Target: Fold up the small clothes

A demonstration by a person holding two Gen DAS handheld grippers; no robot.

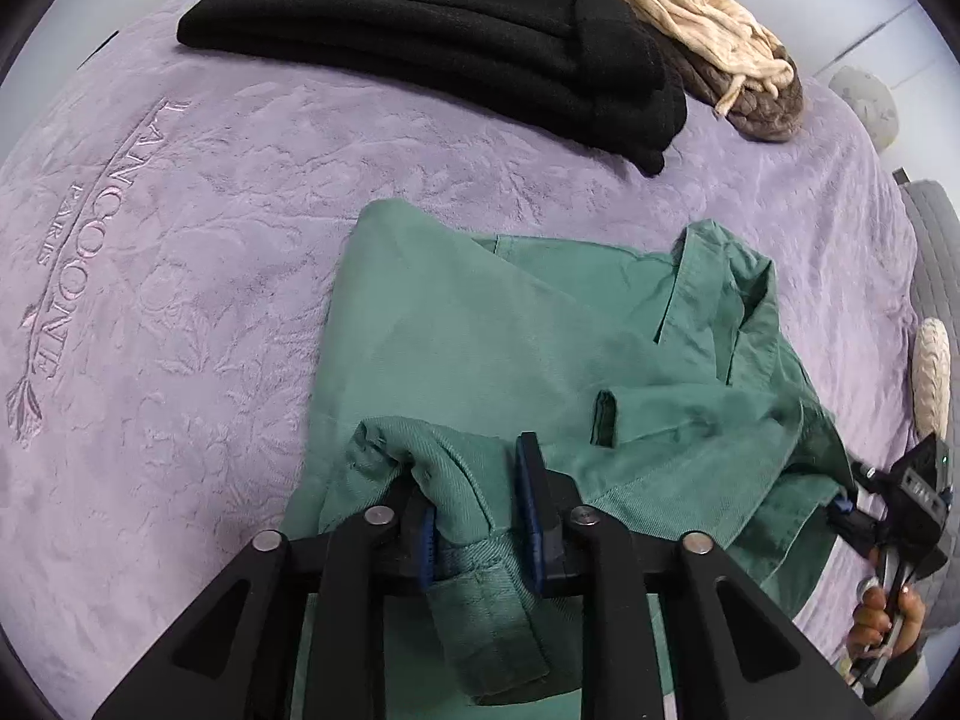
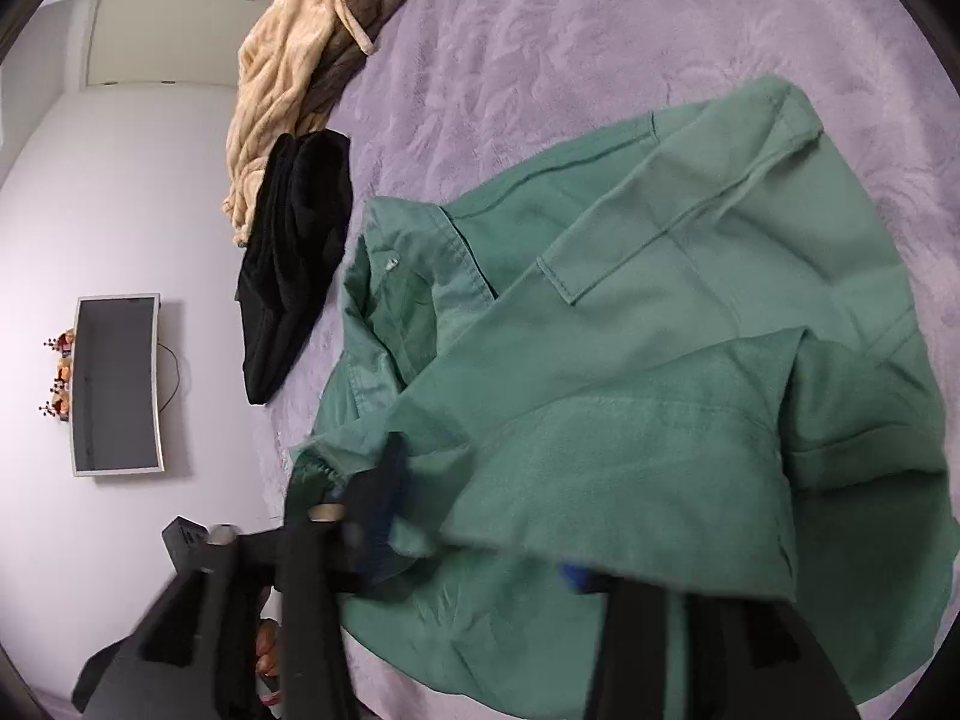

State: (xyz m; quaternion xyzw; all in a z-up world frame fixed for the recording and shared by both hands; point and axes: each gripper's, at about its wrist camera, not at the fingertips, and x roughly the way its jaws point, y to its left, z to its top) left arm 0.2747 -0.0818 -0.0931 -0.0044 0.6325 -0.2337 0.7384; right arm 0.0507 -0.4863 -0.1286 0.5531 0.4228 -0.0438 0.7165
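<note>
Underneath everything, a lilac plush bedspread (image 1: 180, 300), embroidered lettering at 9 o'clock in the left wrist view. On it, a green garment (image 1: 510, 330), rumpled and partly folded over itself, filling the left wrist view from centre down to 5 and 6 o'clock; in the right wrist view spread from centre out to 3 and 5 o'clock, collar toward 9 o'clock. Beyond it, well apart, a folded black garment (image 1: 420, 30) at 12 o'clock in the left wrist view. Touching its far edge at 1 o'clock, a cream-and-brown knitted throw (image 1: 690, 18), bunched. On the wall at 9 o'clock in the right wrist view, a dark flat screen (image 2: 117, 384). At 6 o'clock in the left wrist view, left gripper (image 1: 474, 468), fingers apart, a fold of the green cloth standing loose between them, resting against the left-side pad but not pinched. At 6 o'clock in the right wrist view, right gripper (image 2: 480, 516), blurred, fingers wide apart, green cloth draped over and between them, the right-side finger mostly hidden beneath it, nothing clamped. At 4 o'clock in the left wrist view, a hand (image 1: 885, 618) gripping the right gripper's handle.
</note>
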